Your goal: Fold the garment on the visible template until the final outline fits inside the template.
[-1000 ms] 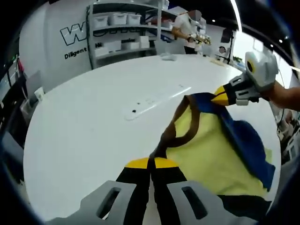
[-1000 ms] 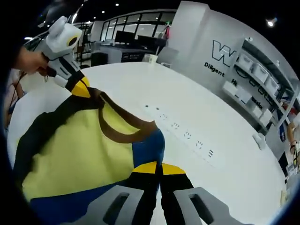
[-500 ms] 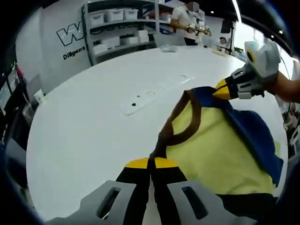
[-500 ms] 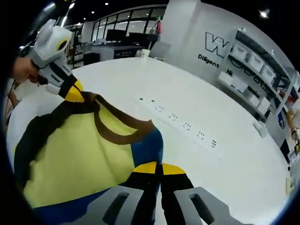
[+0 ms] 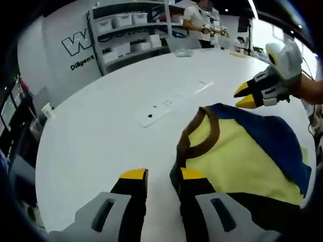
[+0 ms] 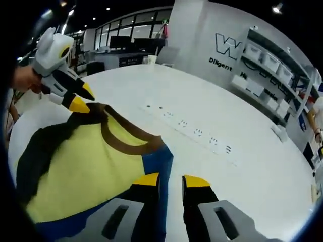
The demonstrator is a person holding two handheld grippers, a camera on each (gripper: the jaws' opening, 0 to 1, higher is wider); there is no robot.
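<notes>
Large white table [image 5: 96,131] in an open workroom, shelving with bins behind. The yellow, blue and black shirt [image 5: 237,161] with brown collar lies flat near the table's edge; left gripper [image 5: 157,174] and right gripper [image 6: 170,179] both have jaws apart, holding nothing, at the collar end. Template outline not discernible; judgement: check cloth has settled flat, then re-grip matching edges for an even fold.
</notes>
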